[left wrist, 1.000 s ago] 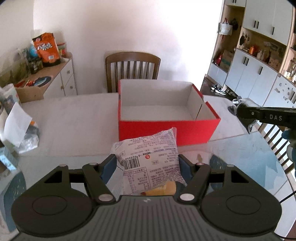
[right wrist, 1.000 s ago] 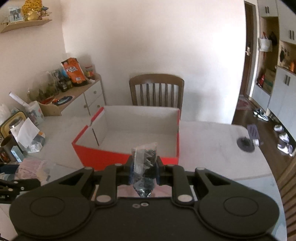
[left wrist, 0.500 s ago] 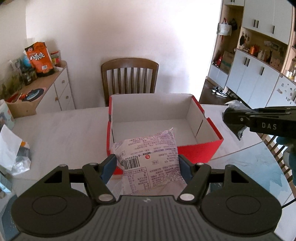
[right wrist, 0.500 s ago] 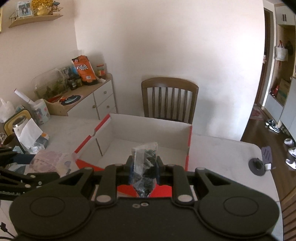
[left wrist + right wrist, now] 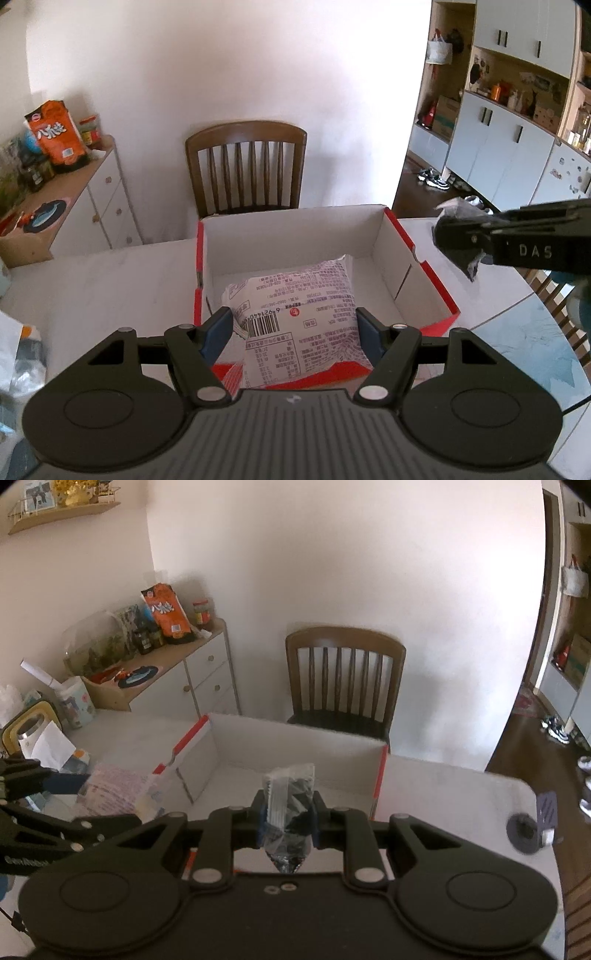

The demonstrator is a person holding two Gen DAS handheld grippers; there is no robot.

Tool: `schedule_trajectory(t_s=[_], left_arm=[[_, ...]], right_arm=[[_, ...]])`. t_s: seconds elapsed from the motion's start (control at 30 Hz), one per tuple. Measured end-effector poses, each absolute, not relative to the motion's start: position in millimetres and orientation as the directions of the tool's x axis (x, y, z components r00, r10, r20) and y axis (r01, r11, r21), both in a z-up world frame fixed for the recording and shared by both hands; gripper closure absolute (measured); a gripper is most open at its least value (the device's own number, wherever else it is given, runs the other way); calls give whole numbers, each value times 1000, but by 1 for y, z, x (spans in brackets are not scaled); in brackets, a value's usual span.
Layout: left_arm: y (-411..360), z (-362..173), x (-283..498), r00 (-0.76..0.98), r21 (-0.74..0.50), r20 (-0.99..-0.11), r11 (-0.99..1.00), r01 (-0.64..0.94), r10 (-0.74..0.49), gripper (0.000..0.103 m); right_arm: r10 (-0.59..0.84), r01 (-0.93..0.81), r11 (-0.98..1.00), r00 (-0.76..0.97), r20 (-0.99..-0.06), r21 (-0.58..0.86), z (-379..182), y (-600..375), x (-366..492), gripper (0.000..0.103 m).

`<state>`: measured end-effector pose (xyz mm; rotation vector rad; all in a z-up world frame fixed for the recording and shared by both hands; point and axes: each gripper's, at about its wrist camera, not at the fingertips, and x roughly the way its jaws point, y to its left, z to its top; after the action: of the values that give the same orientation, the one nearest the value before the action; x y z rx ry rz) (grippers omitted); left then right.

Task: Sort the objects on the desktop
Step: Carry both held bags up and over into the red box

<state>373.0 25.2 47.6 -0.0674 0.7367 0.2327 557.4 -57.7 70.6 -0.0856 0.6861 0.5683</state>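
- White snack packet (image 5: 295,317): puffy, square, printed with small purplish text, a barcode and a red round mark. It is pinched at both side edges by the left gripper (image 5: 293,334) and held tilted above the near wall of the box, its far end over the box's inside.
- Small clear bag (image 5: 290,812): crinkled plastic with dark contents and a white strip on one side, upright, squeezed by the right gripper (image 5: 288,818) above the box's near edge.
- Red box (image 5: 436,295): open-topped cardboard, red outside, white inside, standing on the table.
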Motion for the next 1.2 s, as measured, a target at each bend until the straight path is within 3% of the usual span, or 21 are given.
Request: schedule_trajectory(t_s=[0.27, 1.2], left_arm=[[33, 40, 405, 699, 41, -692, 976, -213, 181, 32], [62, -32, 490, 530, 91, -826, 973, -211, 192, 32]], right_arm=[[463, -520, 847, 616, -637, 113, 69, -55, 587, 81], [398, -494, 860, 491, -775, 129, -14, -8, 660, 81]])
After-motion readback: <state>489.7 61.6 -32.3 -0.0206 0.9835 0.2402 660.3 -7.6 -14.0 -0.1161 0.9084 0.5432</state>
